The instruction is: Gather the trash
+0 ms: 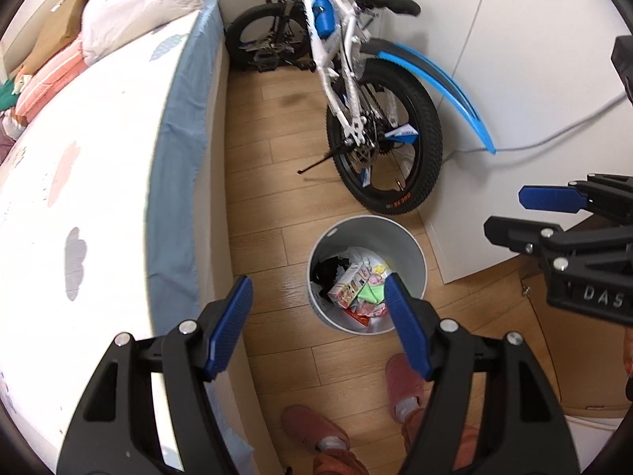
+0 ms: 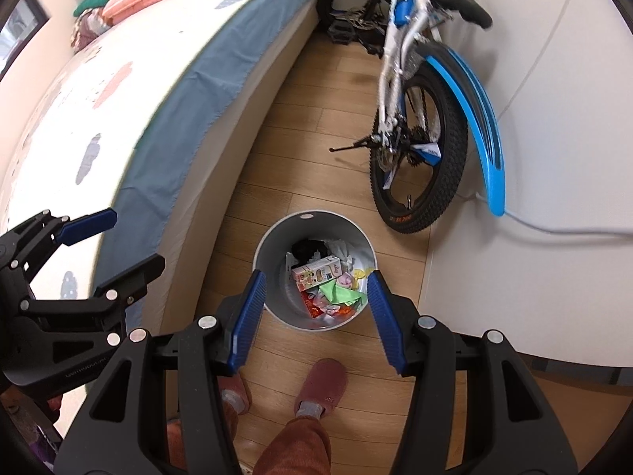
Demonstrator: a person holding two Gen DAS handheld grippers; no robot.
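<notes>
A round grey trash bin [image 1: 411,253] stands on the wooden floor, holding a pink carton [image 1: 348,289], a crumpled green paper [image 1: 370,293] and other wrappers. My left gripper [image 1: 316,281] hangs above it, open, with nothing between its blue pads. The right gripper [image 1: 508,213] shows at the right edge, also open. In the right wrist view the bin [image 2: 273,245] lies straight below my right gripper [image 2: 316,275], whose jaws stand apart and empty over the carton [image 2: 316,273] and green paper [image 2: 336,293]. The left gripper [image 2: 136,237] is at the left, over the bed edge.
A bed [image 1: 99,158] with a blue-edged sheet runs along the left. A child's bicycle [image 1: 387,150] on its kickstand leans by the white wall beyond the bin, with a grey cable [image 1: 554,138] behind it. The person's slippered feet [image 2: 320,388] stand just in front of the bin.
</notes>
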